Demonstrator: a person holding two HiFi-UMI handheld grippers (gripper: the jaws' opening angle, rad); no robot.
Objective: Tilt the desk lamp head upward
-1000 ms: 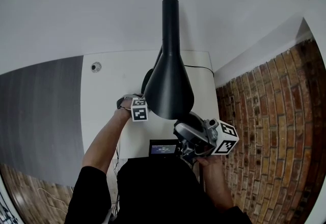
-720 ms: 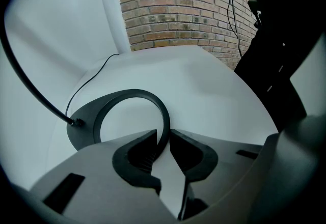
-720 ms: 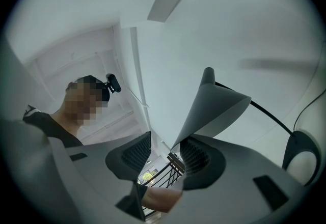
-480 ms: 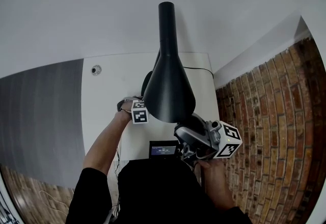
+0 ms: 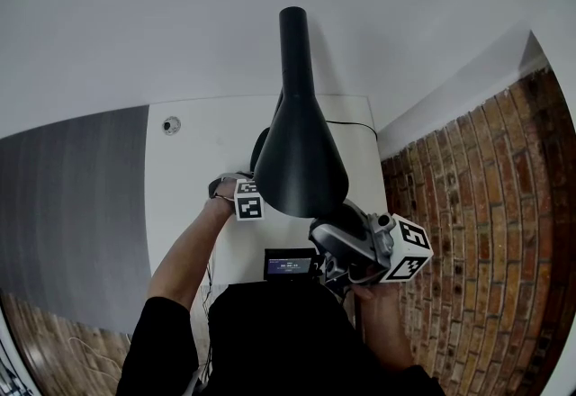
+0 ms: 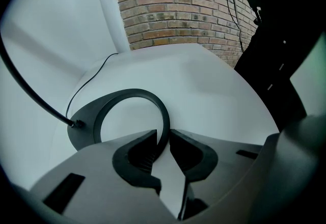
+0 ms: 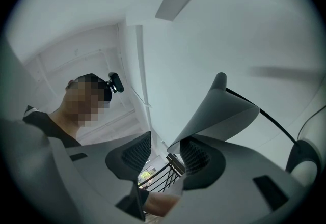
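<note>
White desk [image 5: 202, 147] set against a pale wall, with a brick wall [image 5: 468, 232] to its right. A thin cable [image 5: 353, 121] trails over the desktop, and a small lit screen [image 5: 290, 265] sits at the near edge. The black, cone-shaped lamp head [image 5: 300, 160] hangs over the desk's middle, mouth toward the person, hiding much of what lies beneath. The left claw [image 6: 164, 139] pinches the ring-shaped lamp base [image 6: 133, 93] on the desk. The right claw [image 7: 165, 149], angled upward, is spread; the lamp head's rim lies at one jaw's pad, the other jaw clear.
</note>
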